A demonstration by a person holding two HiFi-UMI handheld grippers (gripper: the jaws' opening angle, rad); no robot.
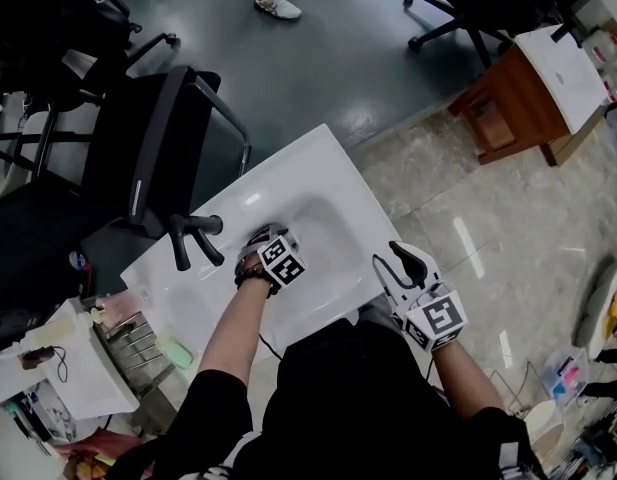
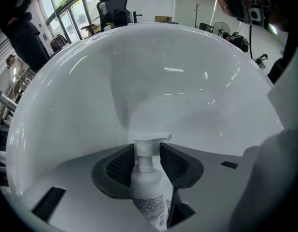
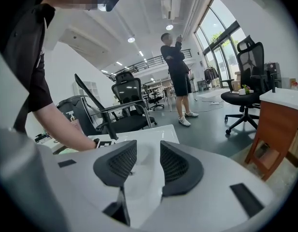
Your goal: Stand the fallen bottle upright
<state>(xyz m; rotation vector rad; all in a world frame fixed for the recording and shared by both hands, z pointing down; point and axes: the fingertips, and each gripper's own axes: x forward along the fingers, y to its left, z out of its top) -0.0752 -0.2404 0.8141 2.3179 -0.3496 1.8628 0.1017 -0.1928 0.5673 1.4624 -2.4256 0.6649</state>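
Note:
A white pump bottle (image 2: 148, 190) lies in the white sink basin (image 2: 187, 95), its pump head (image 2: 149, 139) pointing away from the camera. My left gripper (image 2: 148, 162) points steeply down into the basin, and its dark pads (image 2: 120, 166) sit against both sides of the bottle's neck. In the head view the left gripper (image 1: 260, 238) is low inside the sink (image 1: 323, 183), and the bottle is hidden under it. My right gripper (image 1: 403, 260) hovers over the sink's front right edge. It is open (image 3: 148, 166) with only the basin showing between its jaws.
A black faucet (image 1: 193, 236) stands at the sink's left rim. Beyond it is a black office chair (image 1: 158, 158). A metal rack (image 1: 136, 343) and a green soap bar (image 1: 175, 353) sit at the near left. A wooden cabinet (image 1: 528, 98) stands far right. A person (image 3: 177, 76) stands in the background.

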